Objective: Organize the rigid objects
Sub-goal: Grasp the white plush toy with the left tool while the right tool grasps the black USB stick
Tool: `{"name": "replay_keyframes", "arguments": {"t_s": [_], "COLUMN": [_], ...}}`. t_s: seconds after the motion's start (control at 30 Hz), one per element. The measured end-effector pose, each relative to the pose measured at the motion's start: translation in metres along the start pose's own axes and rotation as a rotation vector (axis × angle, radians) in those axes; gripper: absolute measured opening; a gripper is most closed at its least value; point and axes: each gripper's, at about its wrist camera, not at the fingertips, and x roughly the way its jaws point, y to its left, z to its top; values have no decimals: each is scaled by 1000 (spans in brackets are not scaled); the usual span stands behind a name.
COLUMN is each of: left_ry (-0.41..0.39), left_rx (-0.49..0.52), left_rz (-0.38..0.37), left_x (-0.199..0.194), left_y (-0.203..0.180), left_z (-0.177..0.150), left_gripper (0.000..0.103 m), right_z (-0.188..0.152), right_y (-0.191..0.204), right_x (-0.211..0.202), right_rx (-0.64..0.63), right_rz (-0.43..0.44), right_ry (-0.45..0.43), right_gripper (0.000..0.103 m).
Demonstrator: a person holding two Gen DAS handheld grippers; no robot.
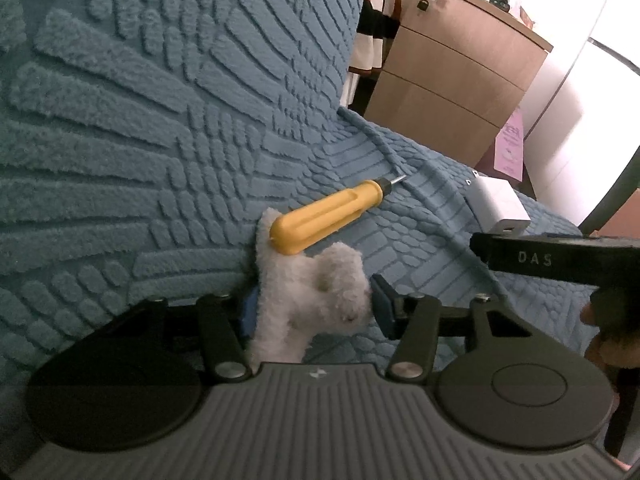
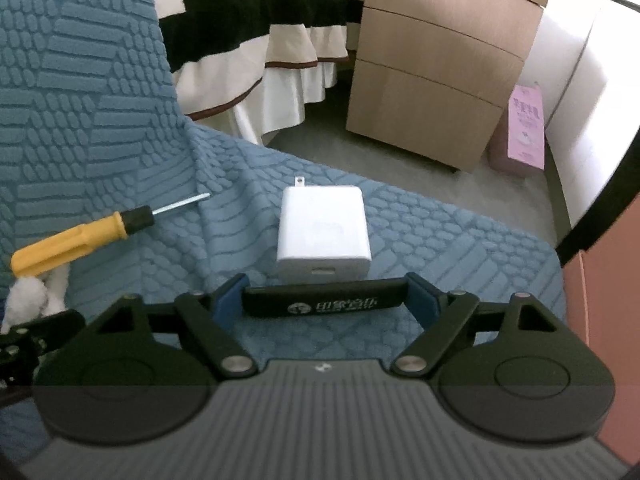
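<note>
Nearest in the left wrist view, the left gripper [image 1: 310,306] has its blue-padded jaws set on either side of a small white fluffy plush toy [image 1: 308,292]; both pads appear to press into the pile, so the toy is judged to be grasped. Nearest in the right wrist view, the right gripper [image 2: 324,300] is clamped on a flat black bar printed with a white logo and lettering [image 2: 324,304], held crosswise between its blue pads.

Just beyond the plush toy, and touching its upper edge, lies a screwdriver with a yellow plastic handle, black collar and thin metal shaft [image 1: 328,212], its tip pointing away towards the seam of the cover. Beyond the black bar, and just beside it, a white rectangular plug-in charger block [image 2: 323,236] lies flat, prongs away from the camera. Both rest on the blue textured fabric cover [image 1: 120,140] of a seat and backrest.

Farther off stand a wooden three-drawer cabinet with a small padlock [image 2: 436,64], a black, white and orange striped cloth [image 2: 248,20], and a pink printed card [image 2: 526,128].

Progress, as a judgement: early to middle. No container or gathering place is visible. Two items are in hand; the screwdriver and charger, both rigid, lie loose and well apart, apparently not yet sorted.
</note>
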Motion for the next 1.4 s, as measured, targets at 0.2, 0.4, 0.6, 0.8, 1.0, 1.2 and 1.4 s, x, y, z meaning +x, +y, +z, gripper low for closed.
{"name": "replay_keyframes", "arguments": {"t_s": [0.2,0.4,0.6,0.8,1.0,1.2,1.4], "left_ry": [9,20,29,45,54,67,76], "left_rx": [-1,2,-3,5,23,56,58], "left_rz": [-13,-44,-73,-95,-120,-145,-163], "left_x": [-8,-15,-24,-33,-44,-54,-64], "left_y": [2,-1,-2,-9,-18,-30,-39], "left_z": [-4,-10,-16,-23,-27,-30,-30], "left_gripper": [60,59,59,59,59,59,59], "right_z": [-11,-26,-42,-58,-73,-85,-93], "right_y": [5,9,10,10,5,2,-7], "right_x": [-15,-33,-55,-77,-93,-111,-132], "right_rx": [2,16,51,77,113,139,201], "right_rz": [-19,-25,-19,-17,-23,-31,-44], "right_ry": [6,11,17,25,44,48,57], "right_gripper": [85,85,85,85,85,85,85]}}
